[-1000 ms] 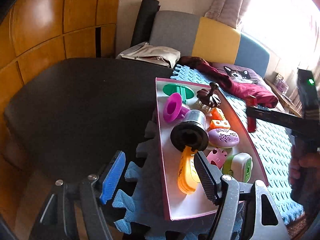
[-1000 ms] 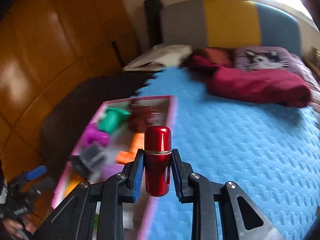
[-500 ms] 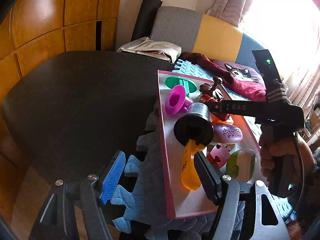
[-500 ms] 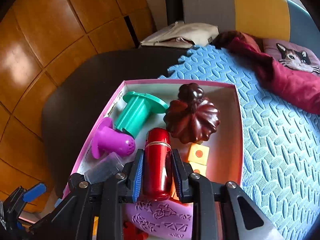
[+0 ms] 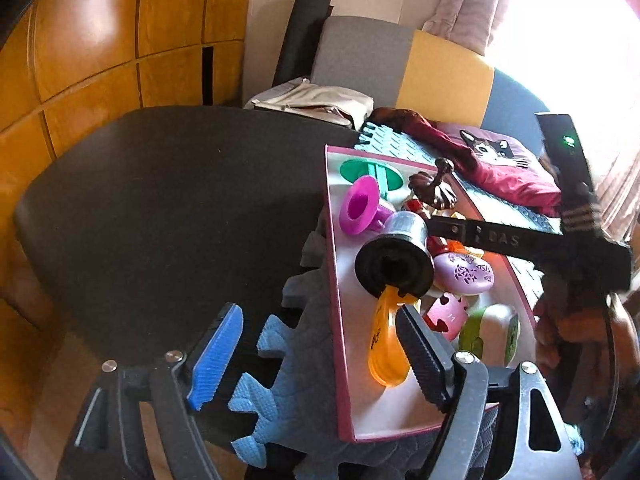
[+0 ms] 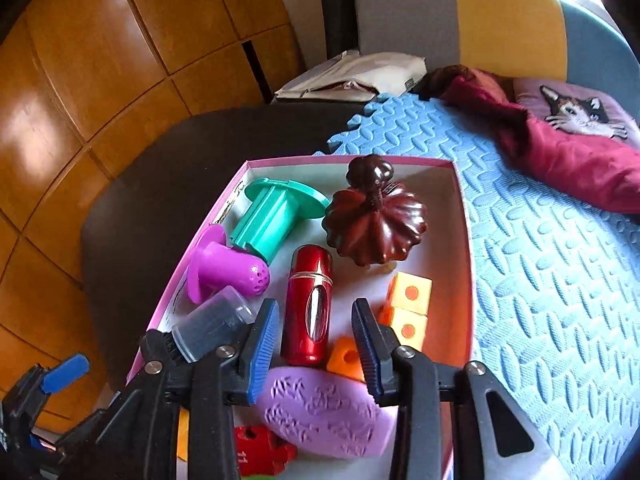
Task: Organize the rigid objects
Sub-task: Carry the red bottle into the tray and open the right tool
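A pink-rimmed box (image 6: 464, 208) (image 5: 332, 264) holds several toys. In the right wrist view a red metal cylinder (image 6: 309, 304) lies in it, between a purple cup (image 6: 224, 268) and orange cubes (image 6: 408, 304), below a dark brown pumpkin (image 6: 374, 224). My right gripper (image 6: 315, 336) is open just above the cylinder, its fingers either side and apart from it. My left gripper (image 5: 316, 356) is open and empty at the box's near left corner, over the foam mat.
The box lies on a blue foam mat (image 6: 540, 280) beside a dark round table (image 5: 160, 208). A red cloth (image 6: 568, 160) and a cat cushion (image 6: 576, 112) lie behind. A green spool (image 6: 276, 212), lilac oval (image 6: 324, 412) and black-capped jar (image 5: 396, 260) crowd the box.
My right gripper carried the red cylinder from over the mat into the box, then opened and let it go. The left gripper has stayed where it was.
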{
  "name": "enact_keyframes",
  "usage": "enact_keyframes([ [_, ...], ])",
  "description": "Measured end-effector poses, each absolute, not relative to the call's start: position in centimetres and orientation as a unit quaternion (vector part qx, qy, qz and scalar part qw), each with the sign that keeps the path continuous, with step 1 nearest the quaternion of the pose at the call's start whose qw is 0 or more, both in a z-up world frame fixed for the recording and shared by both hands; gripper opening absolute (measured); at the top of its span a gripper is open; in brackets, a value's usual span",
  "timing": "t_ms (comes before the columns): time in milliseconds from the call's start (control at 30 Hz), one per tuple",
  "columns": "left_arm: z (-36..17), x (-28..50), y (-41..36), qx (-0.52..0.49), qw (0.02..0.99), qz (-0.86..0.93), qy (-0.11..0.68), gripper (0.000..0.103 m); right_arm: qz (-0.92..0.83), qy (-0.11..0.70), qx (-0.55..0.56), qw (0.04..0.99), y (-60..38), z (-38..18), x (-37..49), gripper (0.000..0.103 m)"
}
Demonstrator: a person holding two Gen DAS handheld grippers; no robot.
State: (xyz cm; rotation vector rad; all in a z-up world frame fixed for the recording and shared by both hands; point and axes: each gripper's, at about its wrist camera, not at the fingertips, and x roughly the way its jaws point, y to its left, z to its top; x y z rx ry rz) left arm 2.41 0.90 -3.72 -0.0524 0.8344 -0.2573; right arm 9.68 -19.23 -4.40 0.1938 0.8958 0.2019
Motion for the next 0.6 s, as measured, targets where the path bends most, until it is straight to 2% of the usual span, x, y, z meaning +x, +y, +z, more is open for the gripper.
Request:
enact_keyframes([
  [233,-2.5,1.9,0.2,-0.007,0.919,-0.1,0.38,0.09,0.054,0.396,0.075,0.914,-19.6,-3.1,6.2,0.044],
  [400,-1.9,1.2,-0.1,-0.002,0.927,-0.087,0.365,0.103,0.018,0.375,0.074,0.924,-20.1,-2.7,3.5,0.045],
  [600,-1.4,0.3,-0.6,-0.001,0.933,-0.077,0.352,0.103,-0.024,0.346,0.051,0.937,-20.0,-2.3,0.2,0.045],
])
